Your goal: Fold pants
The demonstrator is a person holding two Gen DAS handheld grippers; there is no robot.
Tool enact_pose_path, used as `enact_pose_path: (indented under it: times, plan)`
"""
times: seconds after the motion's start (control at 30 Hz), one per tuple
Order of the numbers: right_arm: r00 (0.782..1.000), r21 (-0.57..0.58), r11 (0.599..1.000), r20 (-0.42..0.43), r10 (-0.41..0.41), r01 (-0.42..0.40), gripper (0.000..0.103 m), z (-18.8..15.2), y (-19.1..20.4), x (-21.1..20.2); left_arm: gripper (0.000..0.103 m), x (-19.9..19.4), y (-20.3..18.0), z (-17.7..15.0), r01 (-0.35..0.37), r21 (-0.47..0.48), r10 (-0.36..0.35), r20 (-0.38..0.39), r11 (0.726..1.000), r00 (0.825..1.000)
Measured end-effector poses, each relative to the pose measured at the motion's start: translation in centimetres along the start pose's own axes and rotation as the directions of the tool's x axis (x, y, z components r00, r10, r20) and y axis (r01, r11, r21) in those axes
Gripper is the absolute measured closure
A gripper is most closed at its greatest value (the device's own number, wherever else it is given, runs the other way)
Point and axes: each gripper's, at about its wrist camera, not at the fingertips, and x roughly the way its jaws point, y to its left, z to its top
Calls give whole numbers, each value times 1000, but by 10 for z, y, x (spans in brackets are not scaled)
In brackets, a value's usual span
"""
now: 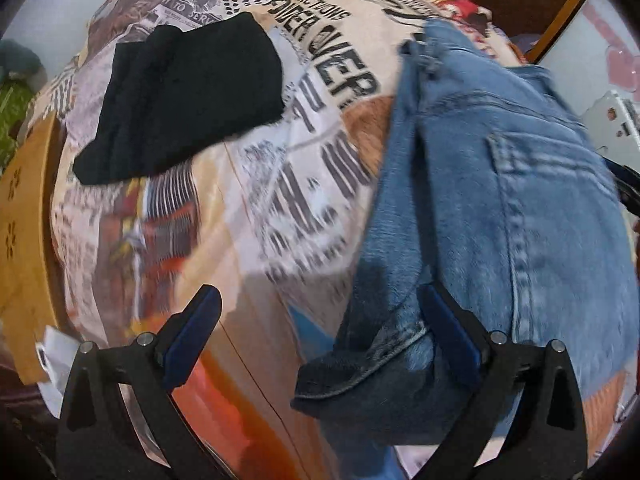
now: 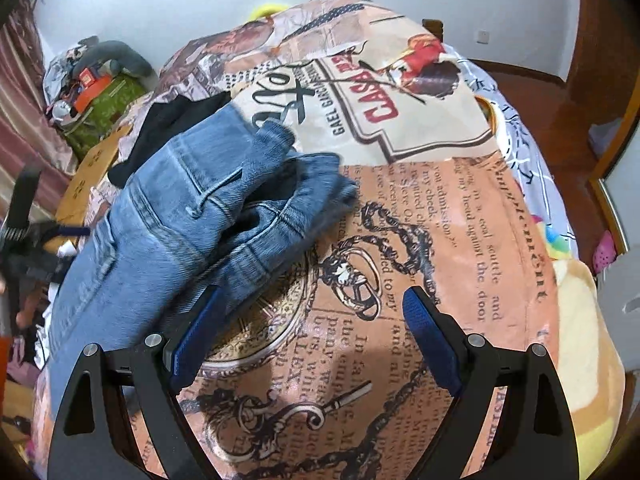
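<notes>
left wrist view first: your left gripper (image 1: 316, 340) has its jaws spread wide with nothing pinched. the blue jeans (image 1: 480, 200) lie bunched on the printed bedspread (image 1: 248, 208), and the dark inside edge of the denim sits right by the right-hand finger, partly in the gap but not clamped. the folded black garment (image 1: 180, 100) is well apart, so leave it be.

right wrist view: your right gripper (image 2: 312, 336) is spread wide too, holding nothing, with the jeans (image 2: 168, 216) heaped beside its left finger. the waistband looks crumpled and open toward you. i'd say grab one edge with each side, get both layers of denim between the pads before closing, and pull it flat before trying any fold.
</notes>
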Motion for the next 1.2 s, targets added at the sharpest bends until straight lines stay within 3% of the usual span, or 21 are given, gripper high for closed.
enact_pose_path:
  times: [0.23,0.43,0.63,0.73,0.9,0.93,1.0,1.2]
  plan:
    - [998,-20,1000,63,-21,22,15,-10,10,-37,1,-25,-38,-37,118,-5,-118,30,993,993]
    - [992,-21,1000,125,-11,14,15,-22,21,-68,4,-49,-52,-43,47,-30,-43,128,998,991]
    - [993,-75,997,107,44,-36,19,-43,45,-77,4,-91,-54,-49,61,-55,-44,281,997,959]
    - [993,-67,994,78,86,-81,30,-51,51,-71,5,-95,-62,-52,67,-32,-55,303,997,951]
    - [992,-48,991,19,122,-121,55,-59,55,-50,10,-70,-79,-59,40,28,-45,226,999,973]
    - [993,-48,992,18,117,-116,56,-63,56,-48,10,-63,-80,-61,24,41,-33,222,999,974]
    - [995,-59,994,10,94,-94,69,-66,57,-45,10,-59,-79,-65,27,45,-37,235,999,971]
    - [997,-91,993,3,75,-74,77,-76,55,-41,9,-55,-81,-79,-14,35,4,271,999,962]
